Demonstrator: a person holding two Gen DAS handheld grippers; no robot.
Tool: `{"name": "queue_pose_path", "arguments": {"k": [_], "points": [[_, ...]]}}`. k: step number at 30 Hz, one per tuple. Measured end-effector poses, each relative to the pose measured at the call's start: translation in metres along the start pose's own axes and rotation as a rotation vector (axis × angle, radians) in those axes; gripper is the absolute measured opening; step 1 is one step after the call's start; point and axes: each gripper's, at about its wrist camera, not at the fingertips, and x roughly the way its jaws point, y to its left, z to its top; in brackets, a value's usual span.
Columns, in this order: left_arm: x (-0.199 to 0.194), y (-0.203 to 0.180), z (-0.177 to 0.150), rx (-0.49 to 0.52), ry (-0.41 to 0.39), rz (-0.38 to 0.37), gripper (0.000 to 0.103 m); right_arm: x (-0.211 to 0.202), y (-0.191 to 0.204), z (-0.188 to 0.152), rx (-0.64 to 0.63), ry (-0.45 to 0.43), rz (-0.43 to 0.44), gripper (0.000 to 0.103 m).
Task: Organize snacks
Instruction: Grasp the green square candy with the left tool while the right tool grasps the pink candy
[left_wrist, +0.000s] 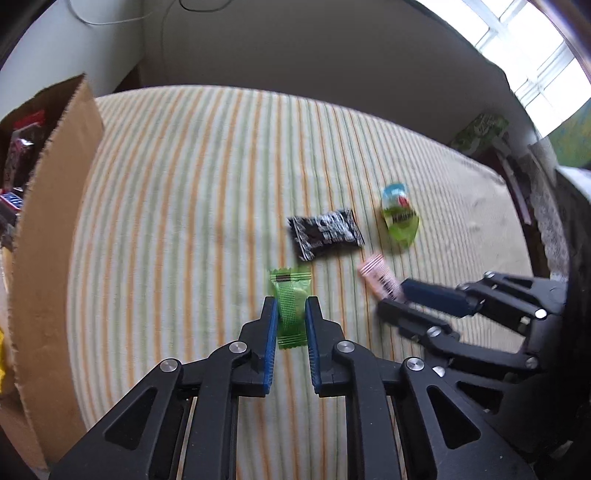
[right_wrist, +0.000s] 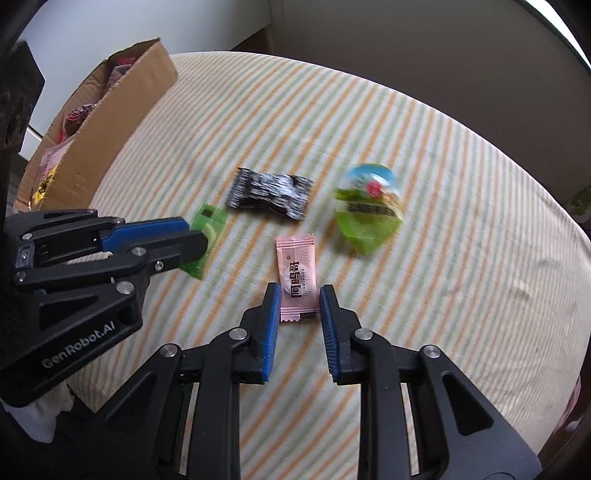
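Several snacks lie on a striped tablecloth. My left gripper (left_wrist: 291, 304) is open, its fingers on either side of a green wrapped candy (left_wrist: 290, 310); the candy also shows in the right wrist view (right_wrist: 207, 230). My right gripper (right_wrist: 298, 291) is open, its fingers on either side of a pink sachet (right_wrist: 297, 280), which also shows in the left wrist view (left_wrist: 378, 275). A black-and-white packet (right_wrist: 271, 194) (left_wrist: 325, 232) and a green jelly cup (right_wrist: 365, 212) (left_wrist: 400, 216) lie beyond them.
An open cardboard box (left_wrist: 48, 236) (right_wrist: 110, 122) holding several snack packets stands at the left edge of the table. The striped cloth (left_wrist: 184, 184) covers the round table. A wall and a window are behind.
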Motion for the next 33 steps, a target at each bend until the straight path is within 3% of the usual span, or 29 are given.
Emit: {"name": "queue_pose_path", "arguments": {"k": [6, 11, 15, 19, 24, 26, 33], "points": [[0.002, -0.015, -0.003, 0.065, -0.048, 0.061, 0.018, -0.002, -0.019, -0.008, 0.04, 0.001, -0.013, 0.023], [0.001, -0.004, -0.001, 0.007, -0.031, 0.014, 0.019, -0.004, -0.022, -0.013, 0.056, -0.004, -0.003, 0.023], [0.0, 0.005, 0.003, -0.037, -0.001, -0.044, 0.029, -0.003, -0.022, -0.014, 0.059, -0.01, 0.004, 0.023], [-0.002, -0.001, 0.001, -0.008, -0.007, -0.028, 0.037, -0.003, -0.026, -0.012, 0.06, -0.012, 0.014, 0.023], [0.004, -0.029, -0.009, 0.138, -0.058, 0.11, 0.035, -0.003, -0.025, -0.013, 0.063, -0.014, 0.01, 0.023], [0.004, -0.029, -0.01, 0.153, -0.08, 0.147, 0.022, -0.004, -0.025, -0.013, 0.063, -0.013, 0.007, 0.023], [-0.009, 0.002, -0.009, 0.037, -0.103, 0.068, 0.019, -0.012, -0.02, -0.011, 0.062, -0.026, 0.001, 0.023]]}}
